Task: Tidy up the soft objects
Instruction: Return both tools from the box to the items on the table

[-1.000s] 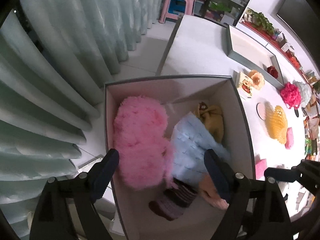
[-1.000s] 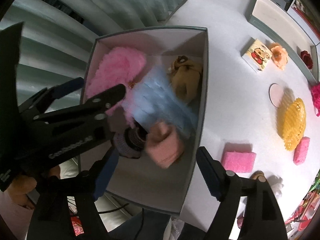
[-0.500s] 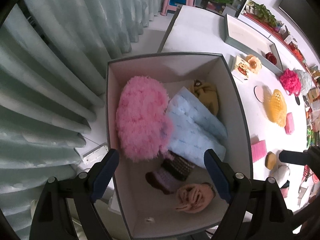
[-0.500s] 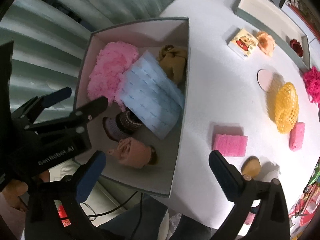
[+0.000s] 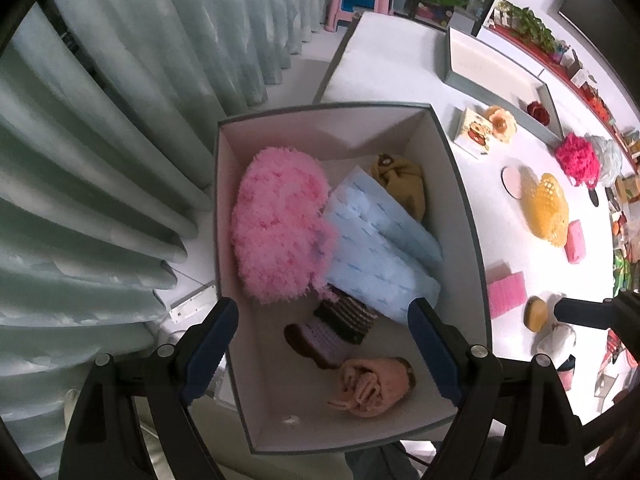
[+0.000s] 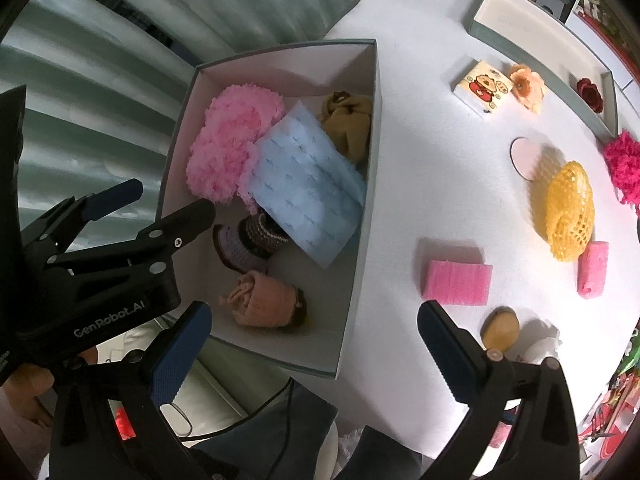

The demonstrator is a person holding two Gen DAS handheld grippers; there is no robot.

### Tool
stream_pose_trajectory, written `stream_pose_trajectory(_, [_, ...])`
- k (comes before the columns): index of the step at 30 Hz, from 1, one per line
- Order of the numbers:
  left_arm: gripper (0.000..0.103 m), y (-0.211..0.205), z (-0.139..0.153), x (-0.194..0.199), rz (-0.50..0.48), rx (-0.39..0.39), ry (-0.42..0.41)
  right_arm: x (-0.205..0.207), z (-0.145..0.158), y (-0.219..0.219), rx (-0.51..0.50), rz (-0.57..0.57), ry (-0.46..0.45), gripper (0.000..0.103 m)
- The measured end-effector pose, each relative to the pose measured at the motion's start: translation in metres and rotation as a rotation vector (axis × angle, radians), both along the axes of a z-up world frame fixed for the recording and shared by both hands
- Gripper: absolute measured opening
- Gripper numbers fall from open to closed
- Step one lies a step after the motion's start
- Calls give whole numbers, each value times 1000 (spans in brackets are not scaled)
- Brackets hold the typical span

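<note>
A grey open box (image 5: 460, 184) (image 6: 362, 248) at the table's corner holds a fluffy pink pad (image 5: 280, 232) (image 6: 232, 140), a light blue cloth (image 5: 380, 252) (image 6: 308, 184), a mustard fabric piece (image 5: 400, 180) (image 6: 348, 120), a striped knit shoe (image 5: 332, 332) (image 6: 248, 240) and a rolled peach cloth (image 5: 372, 384) (image 6: 268, 296). My left gripper (image 5: 324, 356) is open and empty above the box. My right gripper (image 6: 312, 348) is open and empty over the box's near right wall.
On the white table to the right lie a pink foam block (image 6: 456, 282), a small pink roll (image 6: 592, 268), a yellow mesh sleeve (image 6: 568, 210), a round coaster (image 6: 524, 156), a tan oval object (image 6: 500, 326), a printed card box (image 6: 482, 86) and a long tray (image 6: 536, 24). Curtains hang at the left.
The peach cloth, held by my right gripper a second ago, now lies in the box. Both grippers have pulled back and up, and the box looks farther away.
</note>
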State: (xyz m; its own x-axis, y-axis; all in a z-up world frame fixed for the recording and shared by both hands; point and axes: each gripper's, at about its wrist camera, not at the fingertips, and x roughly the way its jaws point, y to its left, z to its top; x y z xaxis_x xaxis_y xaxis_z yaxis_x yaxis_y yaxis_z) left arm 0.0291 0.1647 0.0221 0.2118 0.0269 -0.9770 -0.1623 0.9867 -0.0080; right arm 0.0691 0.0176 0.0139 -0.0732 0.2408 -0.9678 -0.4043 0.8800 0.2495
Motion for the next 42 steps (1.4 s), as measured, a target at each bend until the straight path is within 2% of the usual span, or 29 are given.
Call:
stream_pose_trajectory(11, [88,-13,-2,-3,-5,54,44,-7,5,3,26,51,-28,103])
stream_pose_trajectory(17, [88,-14,6,-2,6,84,44,-4,8,-1,55,52,-32,103])
stream_pose_trajectory(23, [88,-34,10,7,-25,110,47,0,10,-18,72,33,-40,103])
stream_pose_trajectory(29, [88,-76,7,22,-100,112,54,7,5,-67,66,-69,-26,103])
stream_pose_trajectory(33, [88,-119,2,33,-180,93,57,11,-2,-116,49,-174,-8,103])
stream_pose_trajectory(37, [88,-162,-2,41,-257,61,59,8,-12,-178,14,-311,6,103])
stream_pose_trajectory(42, [88,-209,-27,53,-322,51,98,-3,-32,-254,-34,-493,61,103])
